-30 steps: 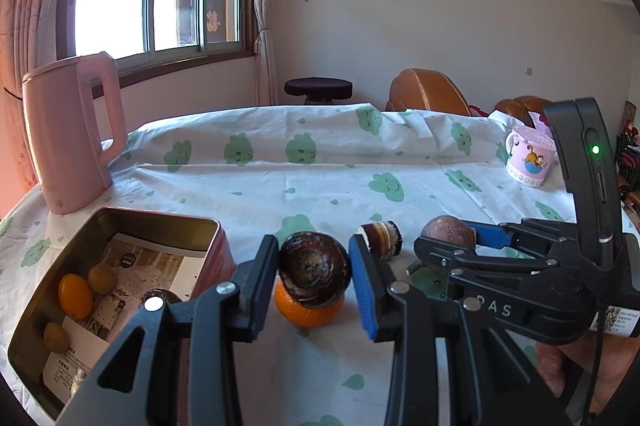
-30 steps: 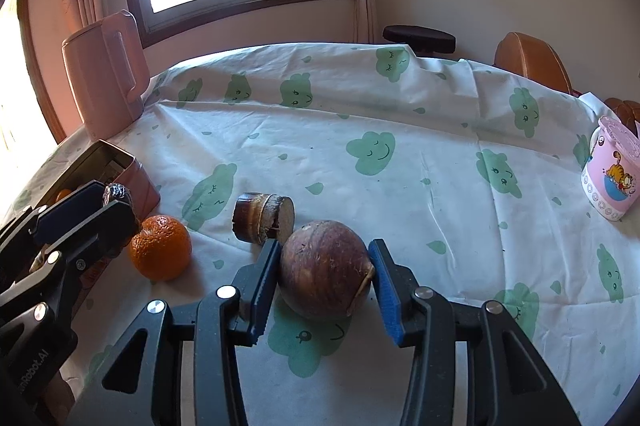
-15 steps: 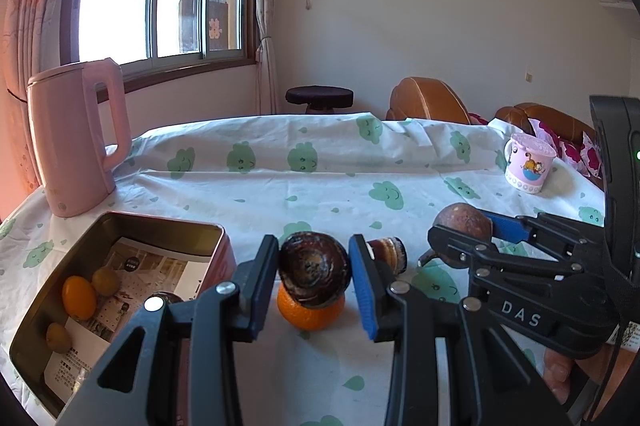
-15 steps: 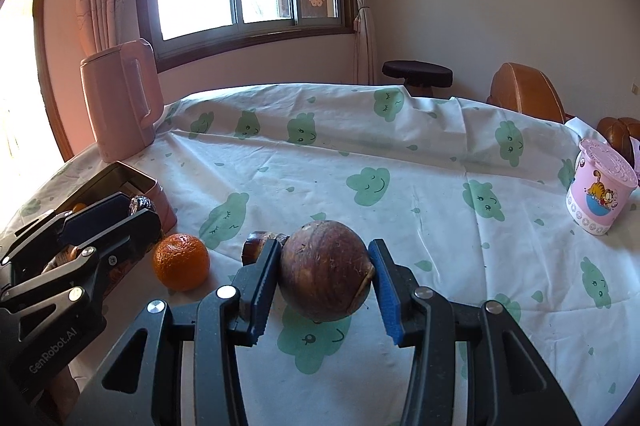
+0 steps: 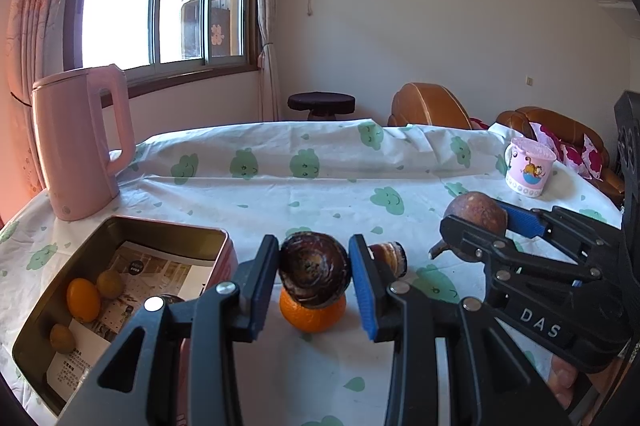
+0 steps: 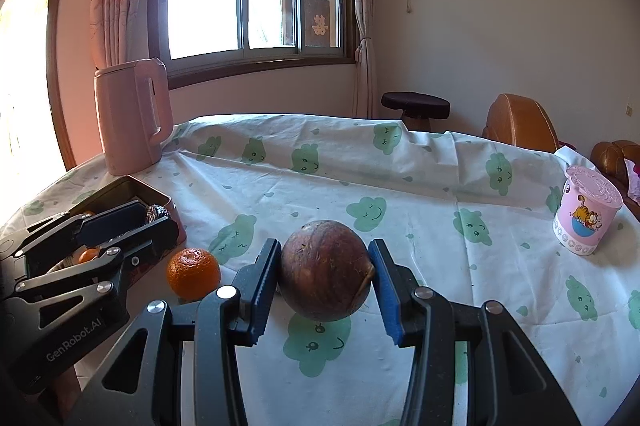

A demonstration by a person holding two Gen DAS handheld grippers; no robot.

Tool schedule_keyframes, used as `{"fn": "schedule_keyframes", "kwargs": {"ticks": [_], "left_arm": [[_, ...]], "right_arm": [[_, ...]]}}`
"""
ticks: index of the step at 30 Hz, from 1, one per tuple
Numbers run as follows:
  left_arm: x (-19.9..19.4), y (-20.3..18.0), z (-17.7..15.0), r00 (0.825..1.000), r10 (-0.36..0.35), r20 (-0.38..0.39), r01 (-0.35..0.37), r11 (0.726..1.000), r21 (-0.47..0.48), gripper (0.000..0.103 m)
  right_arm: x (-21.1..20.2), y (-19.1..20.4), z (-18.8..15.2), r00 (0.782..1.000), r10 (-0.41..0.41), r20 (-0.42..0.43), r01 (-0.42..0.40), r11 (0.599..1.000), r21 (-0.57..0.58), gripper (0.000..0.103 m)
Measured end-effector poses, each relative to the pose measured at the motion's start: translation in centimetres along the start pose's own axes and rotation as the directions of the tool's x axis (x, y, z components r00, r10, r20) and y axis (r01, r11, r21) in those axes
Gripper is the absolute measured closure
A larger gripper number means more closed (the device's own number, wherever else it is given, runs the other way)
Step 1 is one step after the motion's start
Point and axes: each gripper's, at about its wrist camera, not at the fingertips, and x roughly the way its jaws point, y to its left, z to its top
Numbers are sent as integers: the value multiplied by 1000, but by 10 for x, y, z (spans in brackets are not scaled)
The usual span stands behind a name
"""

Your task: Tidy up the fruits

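My left gripper (image 5: pixel 314 276) is shut on a dark brown mangosteen-like fruit (image 5: pixel 314 274), held above the table just right of the tin box (image 5: pixel 120 226). An orange tangerine (image 5: pixel 312 314) lies on the cloth right behind it. My right gripper (image 6: pixel 324 276) is shut on a round brown fruit (image 6: pixel 324 270), lifted off the table; it also shows in the left wrist view (image 5: pixel 476 218). A small dark cut fruit (image 5: pixel 388 258) lies on the cloth between both grippers. The tin holds an orange fruit (image 5: pixel 82 298) and two small brownish ones (image 5: pixel 108 284).
A pink kettle (image 5: pixel 80 142) stands at the table's far left behind the tin. A pink cartoon cup (image 5: pixel 528 166) stands at the far right. The table wears a white cloth with green cloud prints (image 5: pixel 320 182). A stool and brown sofa are beyond it.
Both grippers have risen with their fruits; the table and objects appear lower in both views. The right gripper's brown fruit is off the cloth. The tangerine and cut fruit stayed put.
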Motion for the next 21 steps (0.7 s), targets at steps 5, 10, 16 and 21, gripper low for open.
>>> {"fn": "schedule_keyframes", "kwargs": {"ticks": [5, 10, 16, 21], "left_arm": [[-2, 0, 0, 1000, 4, 11, -4, 1000, 1, 65], [-4, 0, 0, 1000, 7, 19, -7, 1000, 1, 65], [-6, 0, 0, 999, 12, 31, -12, 1000, -2, 65], [-8, 0, 0, 999, 13, 40, -13, 1000, -2, 65]], "right_arm": [[-4, -1, 0, 1000, -2, 20, 2, 1000, 7, 56], [-8, -2, 0, 999, -4, 36, 4, 1000, 11, 56], [-12, -2, -1, 998, -8, 58, 7, 1000, 16, 56], [-15, -3, -1, 997, -11, 76, 10, 1000, 21, 56]]}}
